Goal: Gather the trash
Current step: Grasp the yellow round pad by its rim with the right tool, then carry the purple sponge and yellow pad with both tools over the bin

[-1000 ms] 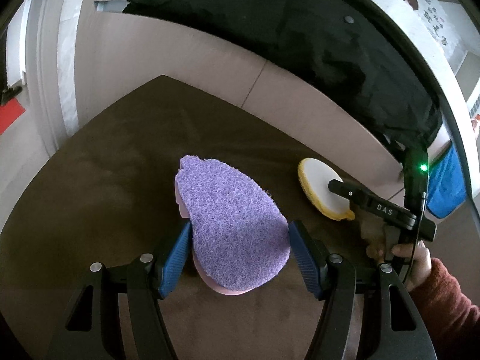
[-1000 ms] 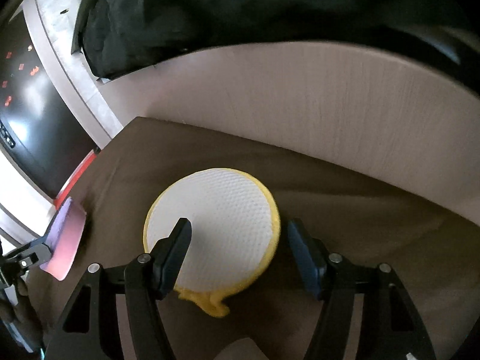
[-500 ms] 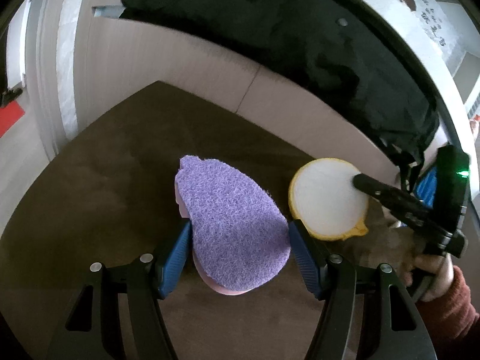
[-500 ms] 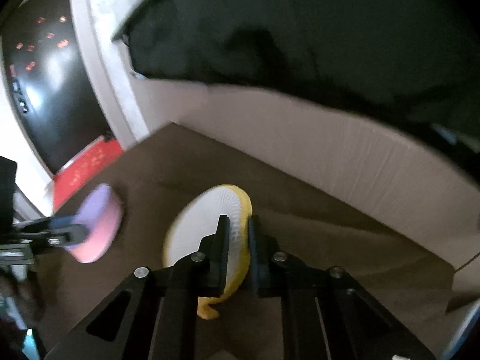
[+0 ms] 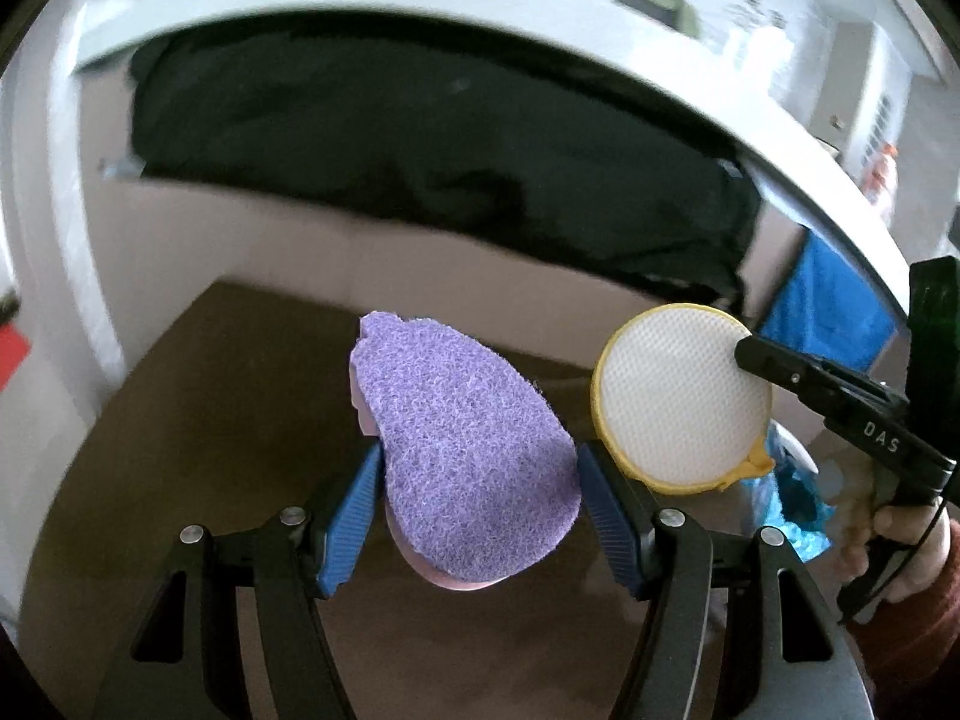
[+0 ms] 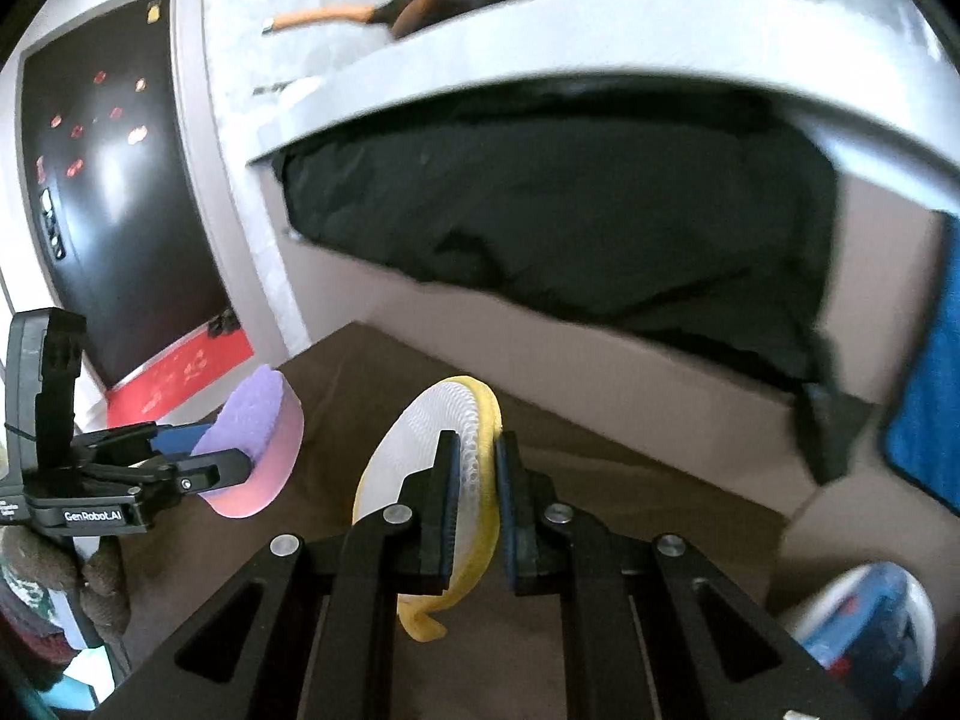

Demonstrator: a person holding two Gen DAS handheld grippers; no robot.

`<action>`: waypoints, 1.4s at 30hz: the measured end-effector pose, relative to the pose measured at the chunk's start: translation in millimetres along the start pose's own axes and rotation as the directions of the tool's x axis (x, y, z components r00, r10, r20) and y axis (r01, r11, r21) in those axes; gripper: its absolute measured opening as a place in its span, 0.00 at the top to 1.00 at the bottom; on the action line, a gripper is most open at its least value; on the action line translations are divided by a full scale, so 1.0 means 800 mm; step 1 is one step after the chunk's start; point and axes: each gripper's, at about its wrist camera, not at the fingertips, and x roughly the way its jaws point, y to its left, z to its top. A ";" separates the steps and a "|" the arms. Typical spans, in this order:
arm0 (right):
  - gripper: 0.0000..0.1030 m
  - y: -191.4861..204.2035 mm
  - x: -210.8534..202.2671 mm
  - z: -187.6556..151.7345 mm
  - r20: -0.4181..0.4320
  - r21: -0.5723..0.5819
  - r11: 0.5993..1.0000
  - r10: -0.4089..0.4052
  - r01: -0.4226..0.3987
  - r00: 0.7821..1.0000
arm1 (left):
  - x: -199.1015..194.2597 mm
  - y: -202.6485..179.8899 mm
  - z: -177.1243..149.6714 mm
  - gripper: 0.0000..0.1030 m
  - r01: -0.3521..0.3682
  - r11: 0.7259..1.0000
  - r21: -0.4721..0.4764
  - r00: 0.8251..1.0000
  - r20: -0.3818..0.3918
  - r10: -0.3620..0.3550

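Observation:
A purple-topped, pink-bottomed sponge [image 5: 465, 456] sits between the blue pads of my left gripper [image 5: 477, 471], which is shut on it and holds it above the brown surface [image 5: 180, 420]. The right wrist view shows that sponge [image 6: 258, 426] at the left, held in the left gripper [image 6: 222, 450]. My right gripper [image 6: 477, 450] is shut on a round white pad with a yellow rim [image 6: 420, 438], held on edge. In the left wrist view that pad [image 5: 678, 396] hangs to the right of the sponge from the right gripper [image 5: 750, 354].
Ahead stands a cardboard box [image 6: 600, 384] lined with a black bag [image 6: 570, 210], under a white counter edge [image 5: 540, 30]. A blue cloth [image 6: 930, 408] hangs at the right. A white container with blue plastic [image 6: 870, 624] sits lower right. A pan [image 6: 444, 0] rests on the counter.
My right gripper closed on the round pad and lifted it off the brown surface. Both grippers rose with their loads, and the black-lined box now fills more of both views.

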 end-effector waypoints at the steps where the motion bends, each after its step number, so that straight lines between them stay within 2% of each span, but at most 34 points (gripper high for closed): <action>1: 0.90 -0.005 -0.012 -0.002 0.012 0.003 1.000 -0.007 0.007 1.000 | -0.002 -0.016 0.004 0.36 0.002 1.000 0.021 1.000 0.010 -0.002; 7: 0.90 -0.047 -0.093 -0.008 0.097 0.034 0.996 -0.086 0.083 0.992 | -0.011 -0.114 0.029 0.36 0.043 0.989 0.140 0.997 0.064 -0.053; 12: 0.90 -0.095 -0.157 -0.023 0.146 0.079 0.984 -0.170 0.160 0.975 | -0.006 -0.190 0.036 0.36 0.100 0.969 0.228 0.990 0.073 -0.119; 16: 0.90 -0.136 -0.205 -0.038 0.172 0.113 0.967 -0.247 0.230 0.954 | 0.011 -0.258 0.034 0.36 0.174 0.941 0.290 0.980 0.048 -0.195; 19: 0.90 -0.162 -0.233 -0.047 0.182 0.137 0.952 -0.296 0.274 0.938 | 0.032 -0.303 0.030 0.36 0.247 0.918 0.310 0.965 0.012 -0.263; 22: 0.90 -0.193 -0.255 -0.063 0.179 0.162 0.930 -0.357 0.330 0.917 | 0.052 -0.341 0.020 0.36 0.292 0.900 0.323 0.953 -0.025 -0.301; 28: 0.90 -0.247 -0.273 -0.096 0.144 0.224 0.896 -0.419 0.383 0.897 | 0.101 -0.393 -0.010 0.36 0.358 0.874 0.329 0.934 -0.108 -0.341; 32: 0.90 -0.281 -0.268 -0.122 0.108 0.257 0.880 -0.438 0.400 0.893 | 0.135 -0.413 -0.023 0.36 0.368 0.871 0.325 0.930 -0.155 -0.335; 36: 0.90 -0.307 -0.256 -0.146 0.071 0.291 0.870 -0.435 0.398 0.898 | 0.164 -0.419 -0.035 0.36 0.371 0.875 0.312 0.926 -0.196 -0.323; 42: 0.90 -0.336 -0.228 -0.171 0.023 0.327 0.863 -0.414 0.384 0.910 | 0.206 -0.432 -0.044 0.36 0.386 0.877 0.287 0.912 -0.263 -0.315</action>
